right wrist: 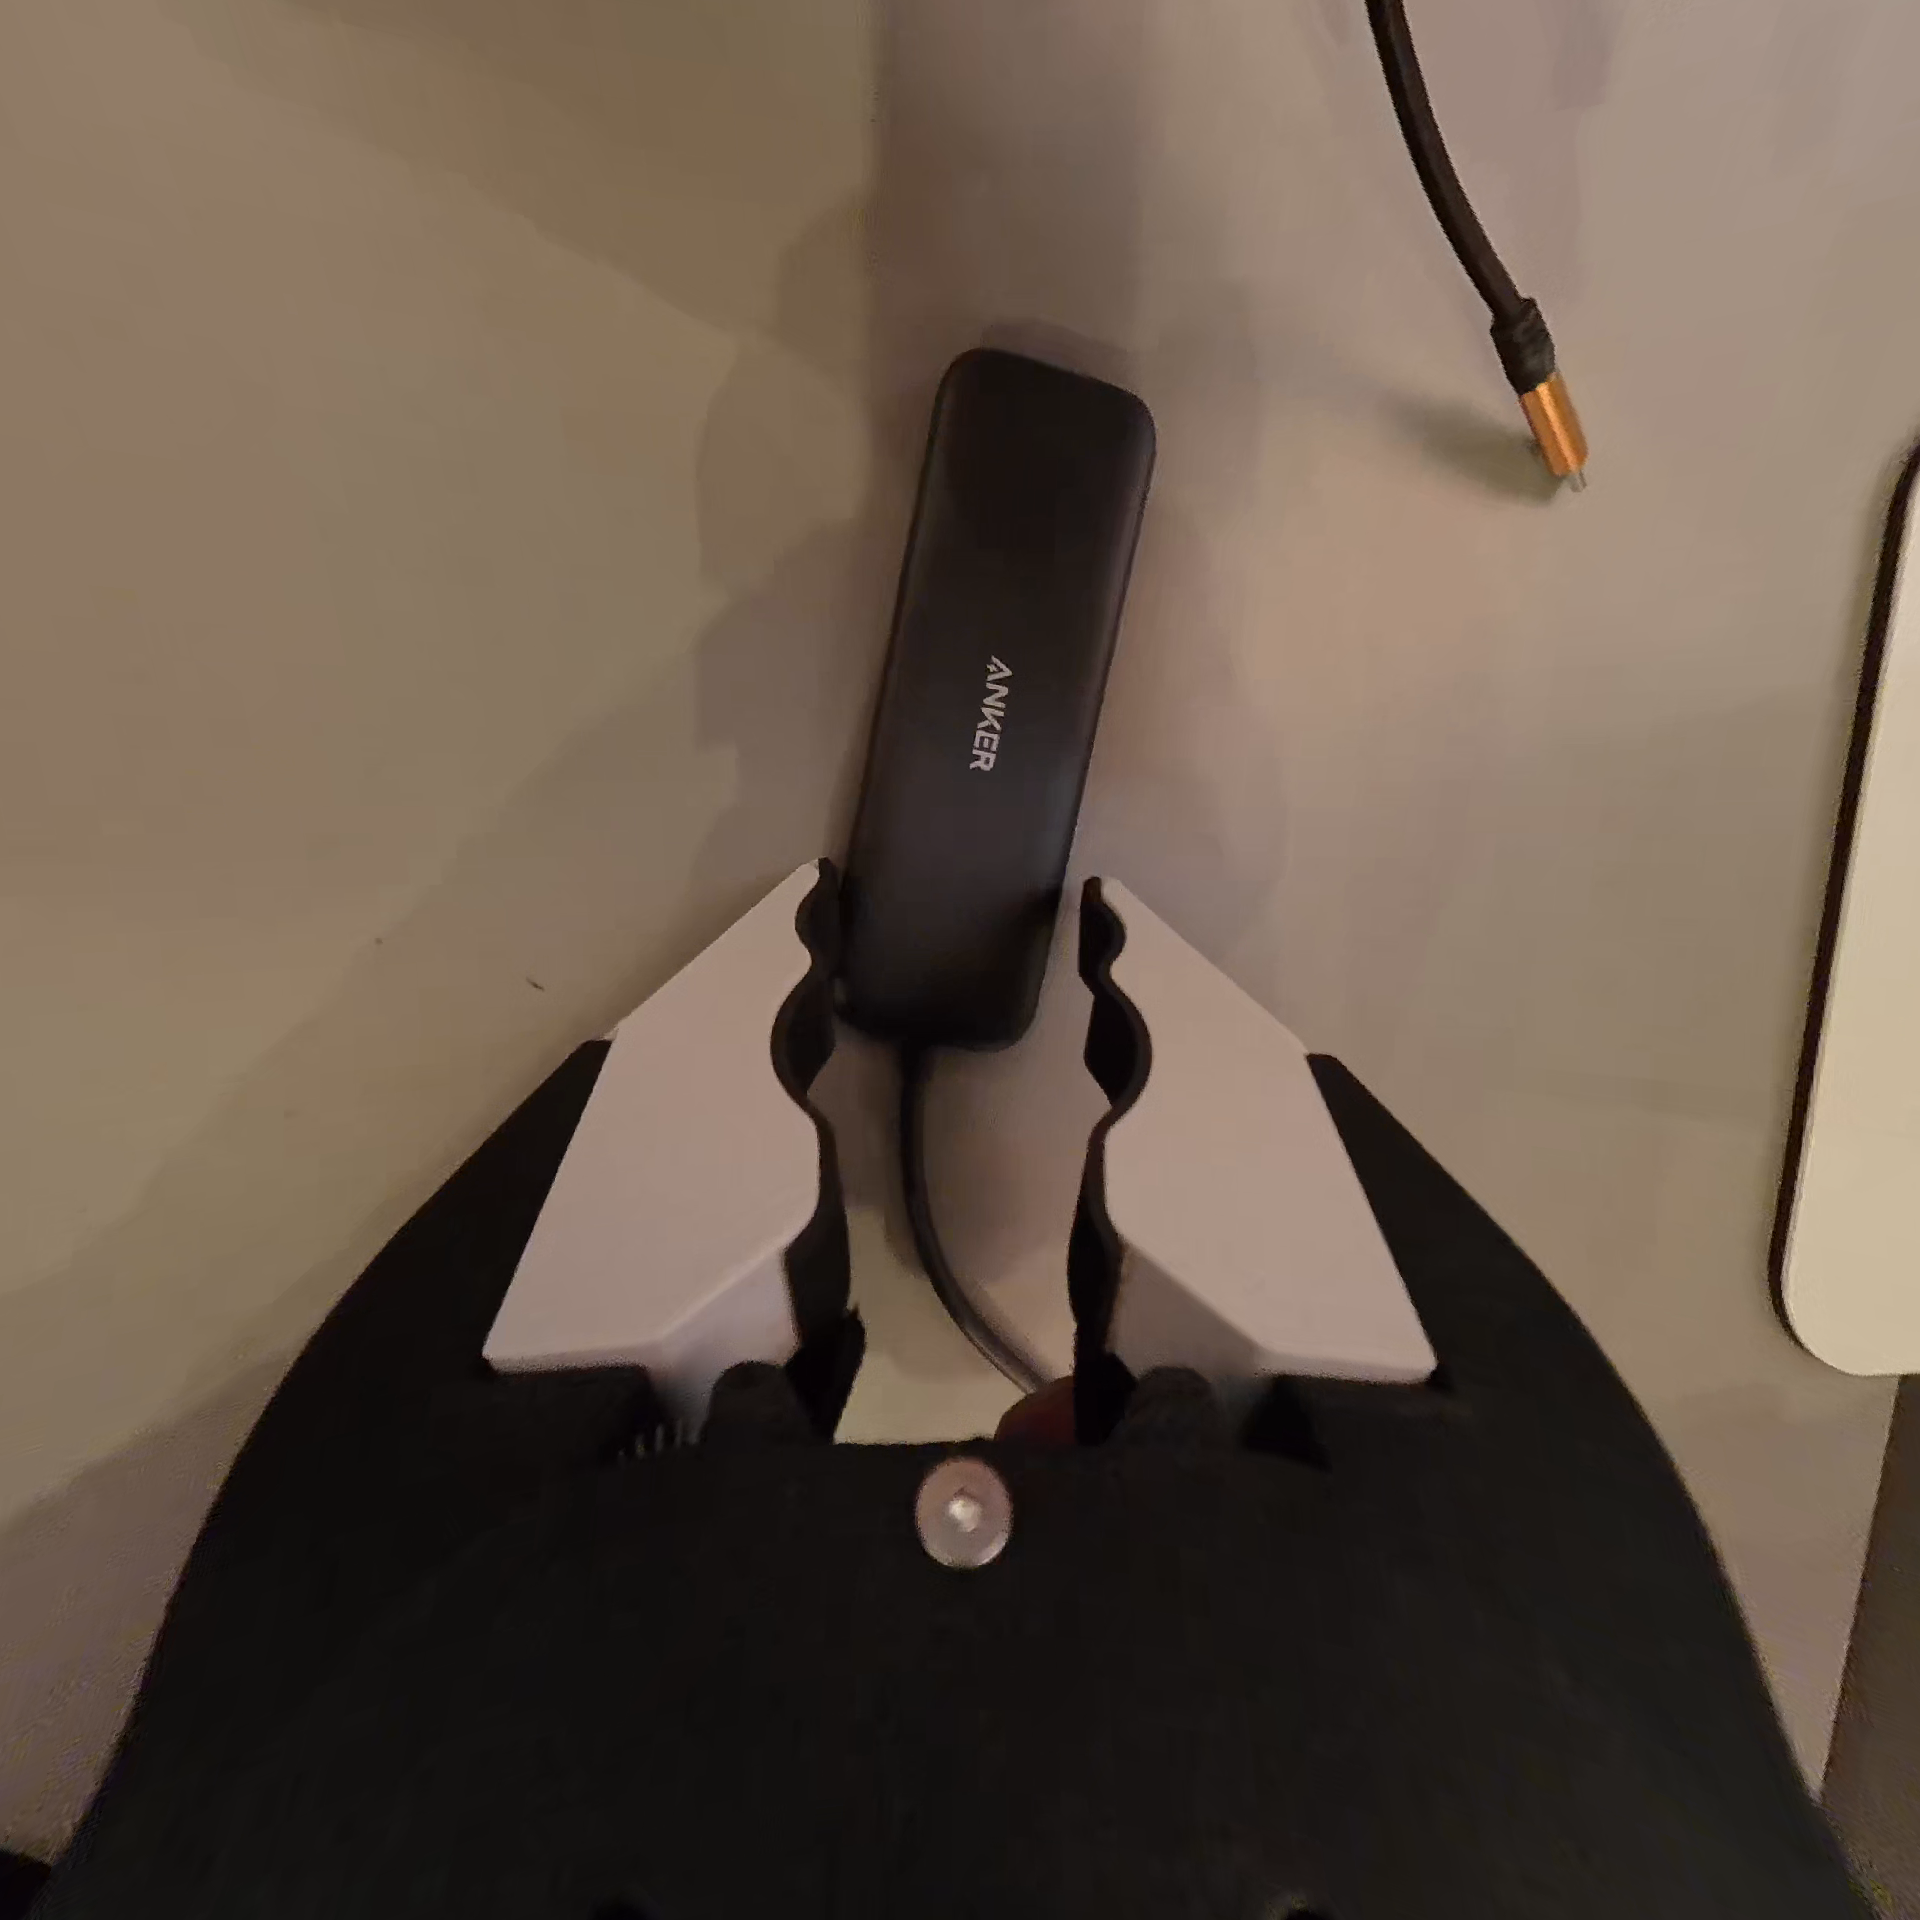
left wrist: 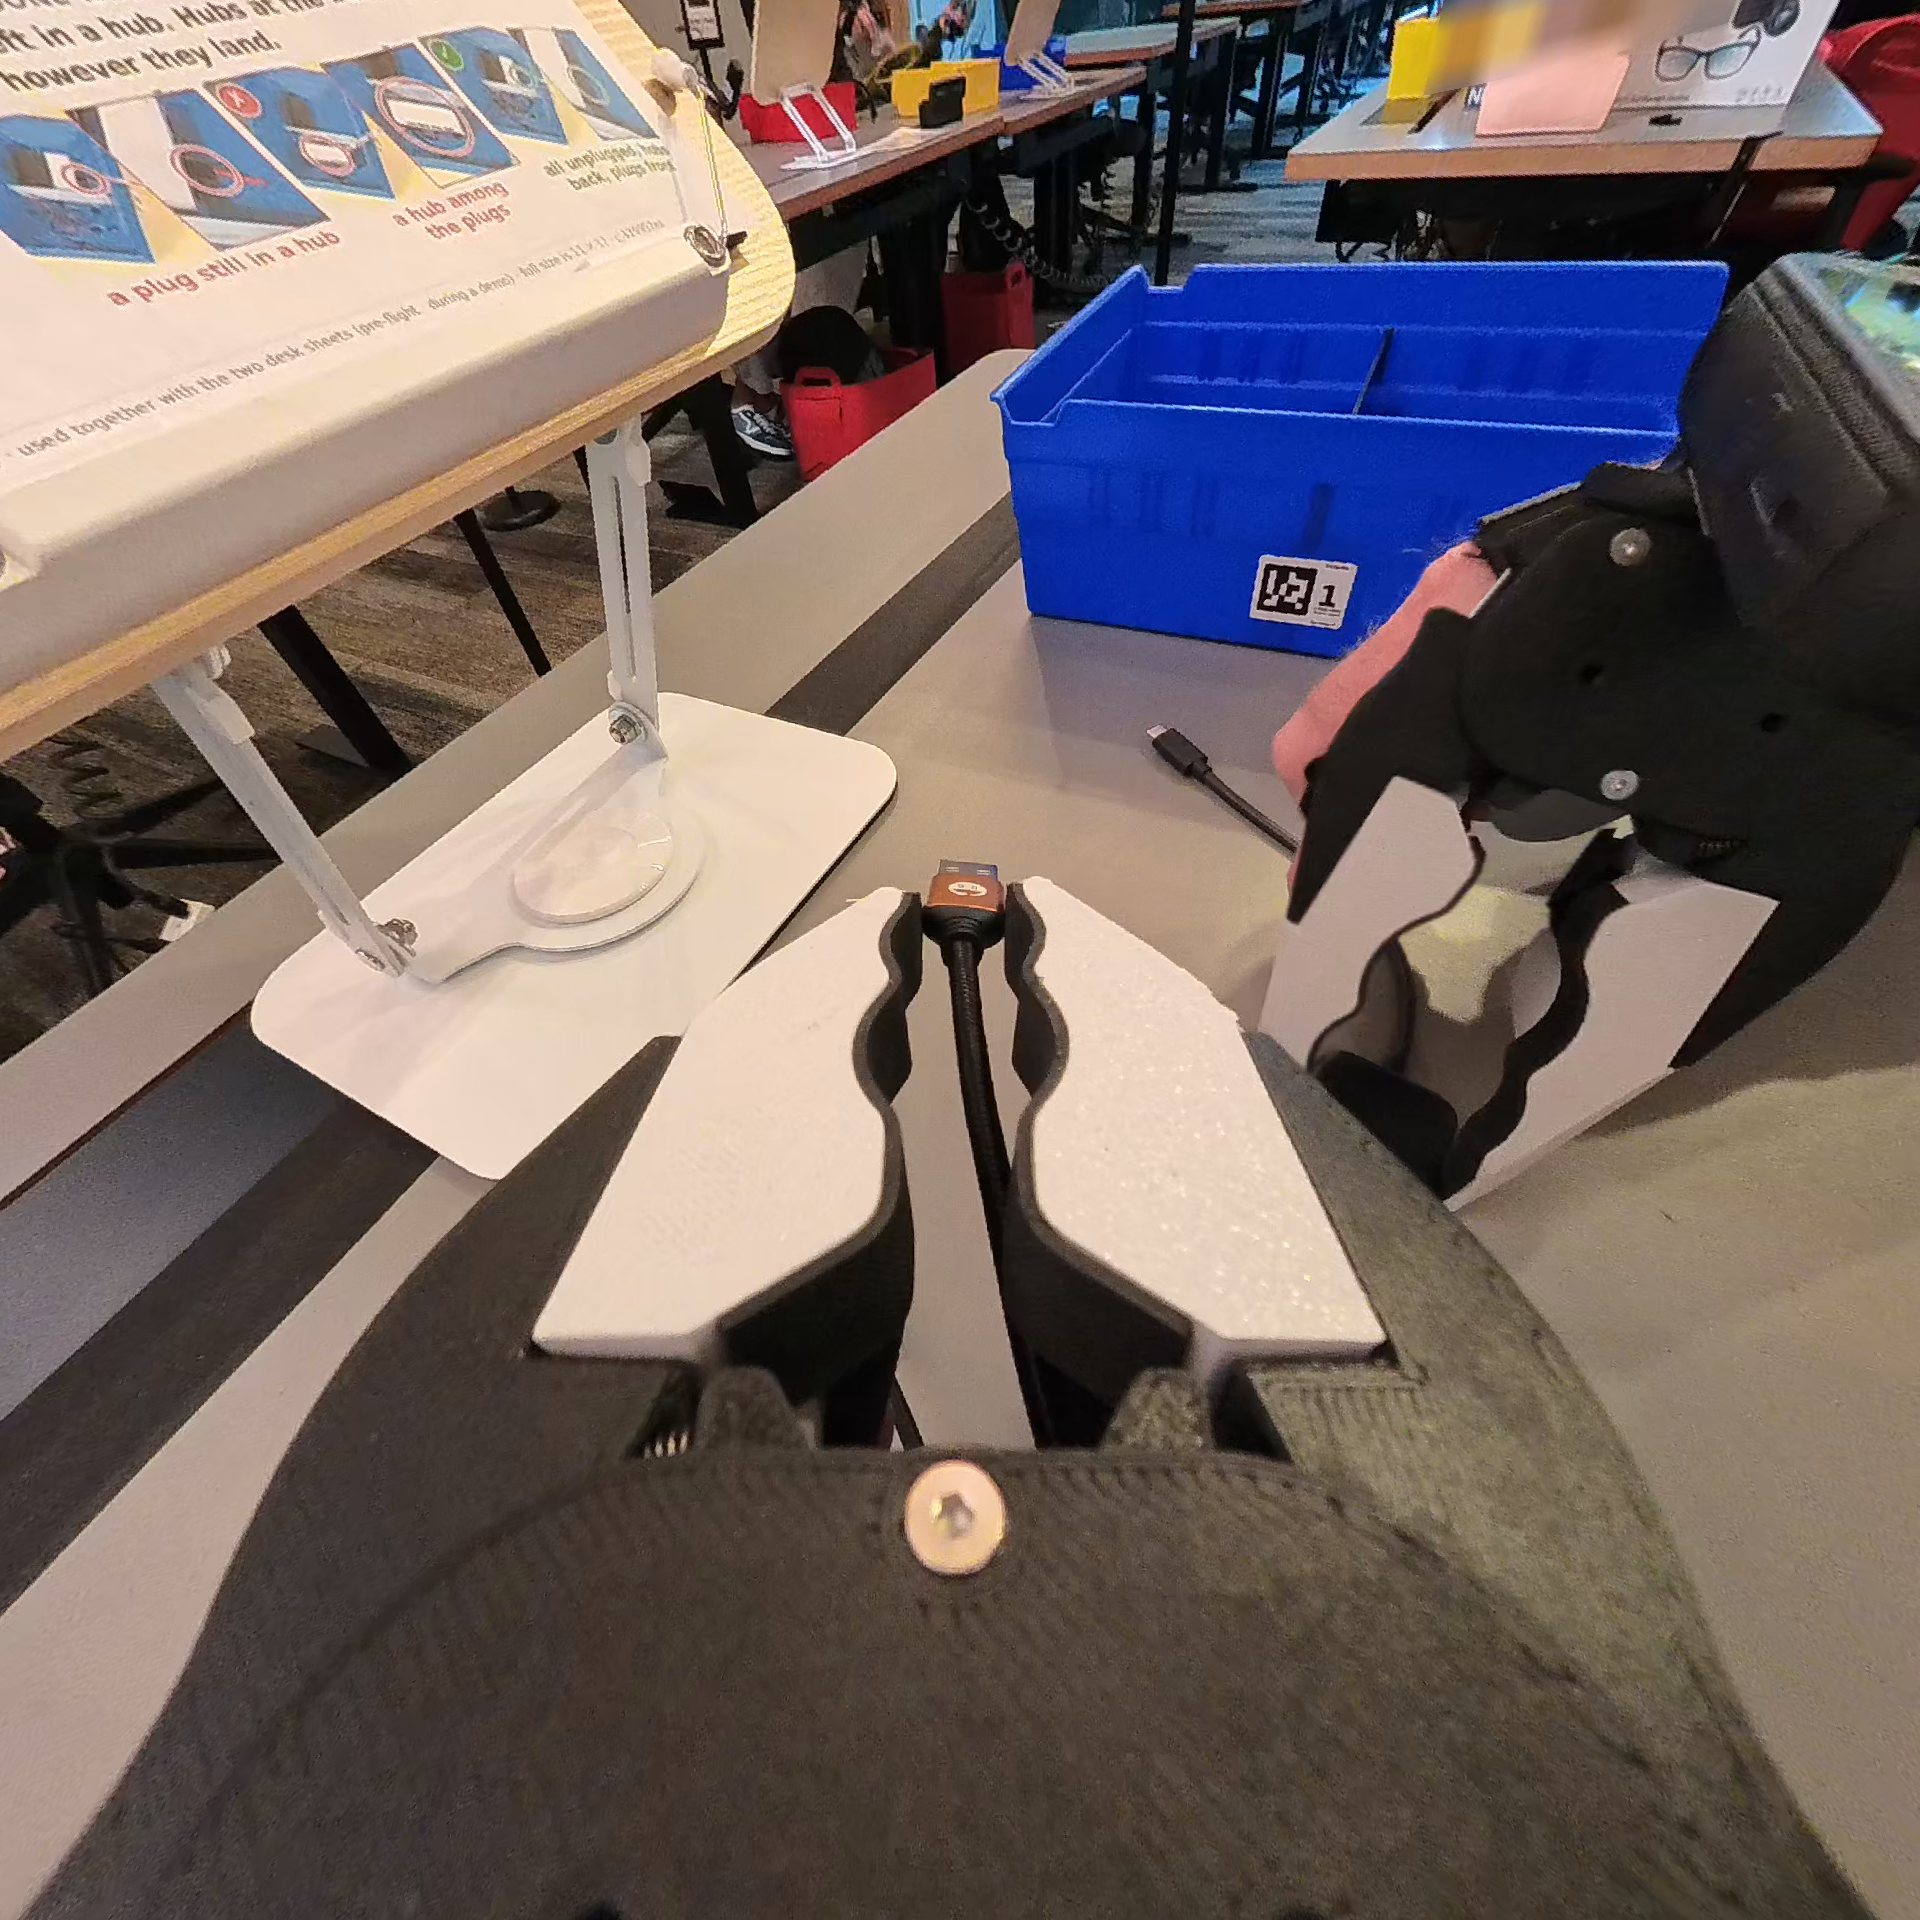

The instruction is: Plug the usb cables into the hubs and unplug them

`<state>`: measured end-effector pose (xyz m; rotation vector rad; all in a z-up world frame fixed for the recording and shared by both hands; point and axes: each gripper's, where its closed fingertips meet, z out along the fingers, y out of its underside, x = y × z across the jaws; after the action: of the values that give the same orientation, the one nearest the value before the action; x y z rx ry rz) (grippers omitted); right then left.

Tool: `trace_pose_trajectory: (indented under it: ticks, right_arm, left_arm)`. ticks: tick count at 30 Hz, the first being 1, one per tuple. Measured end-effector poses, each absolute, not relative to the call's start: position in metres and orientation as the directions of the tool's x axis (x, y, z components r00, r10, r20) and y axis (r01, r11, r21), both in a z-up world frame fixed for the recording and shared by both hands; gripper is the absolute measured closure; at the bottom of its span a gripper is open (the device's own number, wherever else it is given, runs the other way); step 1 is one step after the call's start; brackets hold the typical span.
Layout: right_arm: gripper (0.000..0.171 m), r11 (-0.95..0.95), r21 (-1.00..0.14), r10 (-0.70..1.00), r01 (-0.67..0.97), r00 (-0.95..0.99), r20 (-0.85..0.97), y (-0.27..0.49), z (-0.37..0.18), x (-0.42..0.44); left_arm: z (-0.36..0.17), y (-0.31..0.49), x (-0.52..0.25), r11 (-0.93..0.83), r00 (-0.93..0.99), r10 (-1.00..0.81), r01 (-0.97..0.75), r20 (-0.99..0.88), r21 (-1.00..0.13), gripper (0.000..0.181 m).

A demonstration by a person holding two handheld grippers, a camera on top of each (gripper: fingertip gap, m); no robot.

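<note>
Left hand-held gripper (left wrist: 964,902) clamps USB plug (left wrist: 966,891), tip at 12 o'clock. Right hand-held gripper (right wrist: 951,894) part-open, straddling hub (right wrist: 997,686) end, one finger touching. Close firmly, square plug before pushing.

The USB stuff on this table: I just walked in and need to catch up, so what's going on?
A person is working two handheld tongs. The left tongs are shut on a black braided cable, its orange USB plug poking out past the tips. The right tongs sit open around the near end of a black hub lying on the grey table, not yet clamped. Nothing is plugged in yet. A blue bin stands behind.
</note>
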<state>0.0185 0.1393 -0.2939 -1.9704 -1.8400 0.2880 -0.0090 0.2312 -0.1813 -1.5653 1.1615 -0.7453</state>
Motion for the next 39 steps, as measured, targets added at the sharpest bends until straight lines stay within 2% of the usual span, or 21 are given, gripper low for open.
trace_pose_trajectory:
  ticks: [3, 7, 11, 18, 26, 33, 39]
  right_arm:
    - [0.117, -0.104, -0.43, 0.981, 0.897, 0.165, 0.106, 0.142, -0.295, 0.022]
    - [0.131, -0.169, -0.45, 0.98, 0.877, 0.197, 0.016, 0.138, -0.297, 0.022]
    - [0.131, -0.192, -0.463, 0.976, 0.865, 0.216, -0.002, 0.142, -0.297, 0.022]
    - [0.132, -0.28, -0.566, 0.958, 0.776, 0.259, -0.119, 0.151, -0.29, 0.018]
    - [0.132, -0.344, -0.645, 0.935, 0.682, 0.314, -0.167, 0.166, -0.272, 0.024]
    - [0.132, -0.388, -0.701, 0.915, 0.599, 0.343, -0.213, 0.176, -0.251, 0.032]
    - [0.132, -0.424, -0.726, 0.898, 0.541, 0.353, -0.262, 0.18, -0.239, 0.036]
  left_arm:
    - [-0.181, 0.232, -0.01, -0.032, 0.347, -0.934, -0.312, -0.082, -0.95, 0.166]
    - [-0.18, 0.231, -0.01, -0.032, 0.348, -0.934, -0.31, -0.082, -0.95, 0.166]
    - [-0.179, 0.232, -0.011, -0.032, 0.351, -0.933, -0.306, -0.082, -0.952, 0.166]
    - [-0.172, 0.237, -0.015, -0.033, 0.378, -0.922, -0.282, -0.08, -0.959, 0.166]
    - [-0.161, 0.239, -0.021, -0.026, 0.389, -0.918, -0.25, -0.075, -0.968, 0.166]
    - [-0.153, 0.236, -0.026, 0.048, 0.379, -0.911, -0.297, -0.163, -0.954, 0.166]
    - [-0.149, 0.221, -0.023, 0.187, 0.304, -0.899, -0.383, -0.315, -0.905, 0.166]
